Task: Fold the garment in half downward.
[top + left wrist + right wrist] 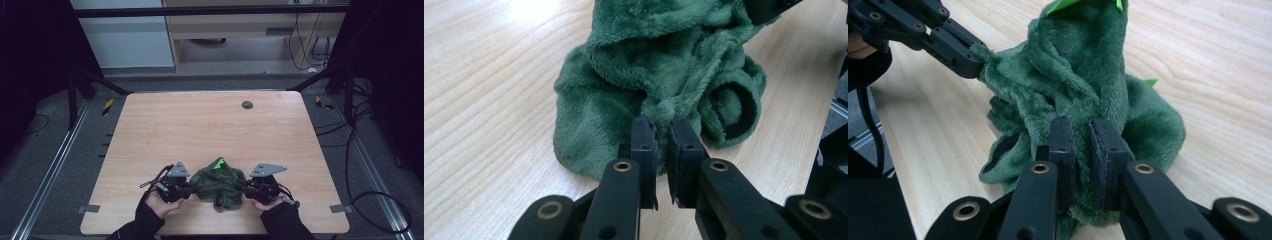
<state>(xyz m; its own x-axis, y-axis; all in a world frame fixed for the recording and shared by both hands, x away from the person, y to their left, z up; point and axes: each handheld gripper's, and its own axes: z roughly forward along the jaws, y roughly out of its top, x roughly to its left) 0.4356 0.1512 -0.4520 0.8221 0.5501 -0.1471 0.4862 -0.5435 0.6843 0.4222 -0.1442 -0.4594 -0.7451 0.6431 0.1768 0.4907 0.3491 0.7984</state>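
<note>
Both claws are nipped tight on the green fleece garment [219, 186] near the table's [200, 120] near edge: left gripper [663, 131] and right gripper [1082, 131] pinching opposite sides, ready, I reckon, to spread it flat.

A pale wooden table [210, 125] stands on grey carpet [55, 165], framed by dark metal rails [47, 175]. Beyond it, a light wooden cabinet [240, 25], a white panel [130, 45], and cables [360, 150] trailing right.
</note>
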